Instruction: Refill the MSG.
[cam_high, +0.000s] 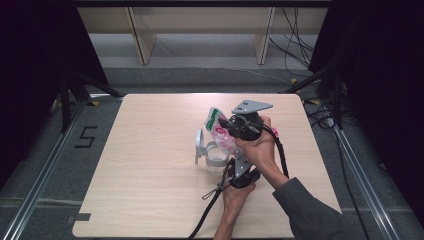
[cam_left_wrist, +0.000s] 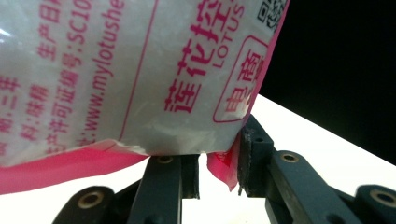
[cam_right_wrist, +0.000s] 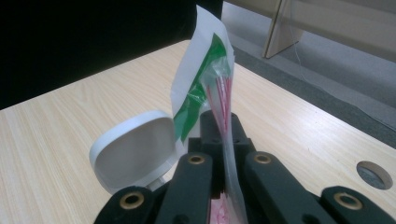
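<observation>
Here, your right gripper (cam_right_wrist: 223, 140) is clamped tight on the upper part of the plastic pouch (cam_right_wrist: 205, 88), its jaws pressed together with the thin film pinched flat between them and the white-and-green top edge standing up past the tips. Your left gripper (cam_left_wrist: 218, 161) sits lower, jaws partly closed around the pouch's pink bottom corner; in the left gripper view the pink seam hangs between the two jaws against the right-hand one, with a small gap on the other side, so I cannot tell how firm that hold is. The pouch, white with pink printing, is held between both grippers, raised and tilted over the middle of the worktop (cam_high: 150, 190). Just beneath and to its left stands a clear container (cam_high: 216, 157) with its white hinged lid (cam_right_wrist: 133, 149) flipped open and upright.
</observation>
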